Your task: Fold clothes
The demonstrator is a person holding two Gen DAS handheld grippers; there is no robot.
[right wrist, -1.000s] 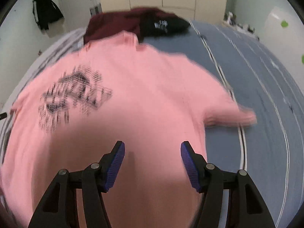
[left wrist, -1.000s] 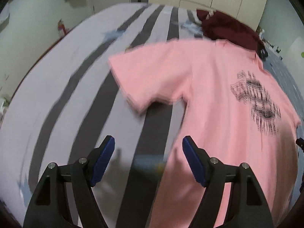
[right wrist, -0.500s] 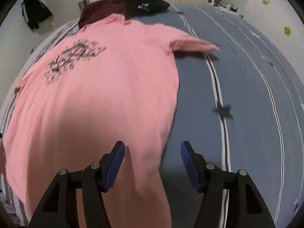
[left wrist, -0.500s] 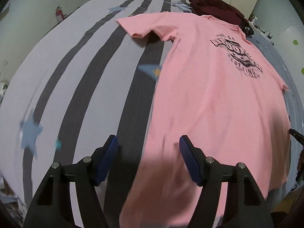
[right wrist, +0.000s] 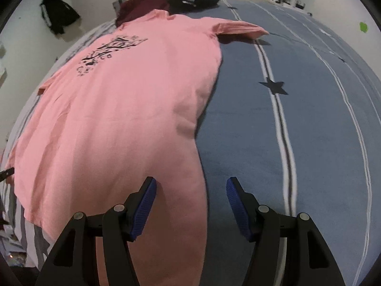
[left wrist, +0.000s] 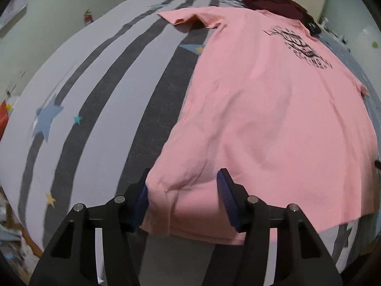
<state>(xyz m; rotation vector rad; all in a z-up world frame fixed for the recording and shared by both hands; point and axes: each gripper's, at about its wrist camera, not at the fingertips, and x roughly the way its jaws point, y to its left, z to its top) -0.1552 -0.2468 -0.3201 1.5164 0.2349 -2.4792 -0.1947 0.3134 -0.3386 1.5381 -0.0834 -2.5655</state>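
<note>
A pink T-shirt [left wrist: 262,107] with a black print lies flat, face up, on the bed, its collar at the far end. My left gripper [left wrist: 182,189] stands over the shirt's near left hem corner. Its jaws are closing with the bunched fabric between them, and the cloth touches the left pad [left wrist: 142,194] only. In the right wrist view the same T-shirt [right wrist: 131,107] runs down to my right gripper [right wrist: 191,189]. That gripper is open, with the shirt's near right edge between its blue pads and not pinched.
The bed cover is grey-striped with stars on the left [left wrist: 95,95] and blue with thin stripes on the right [right wrist: 309,119]. A dark red garment [right wrist: 147,2] and a black garment [right wrist: 193,0] lie beyond the collar. A dark jacket [right wrist: 57,16] hangs on the wall.
Both grippers have drawn back along the shirt from its chest and sleeves to the near hem. The left jaws have narrowed around the hem corner. The right jaws keep the same width.
</note>
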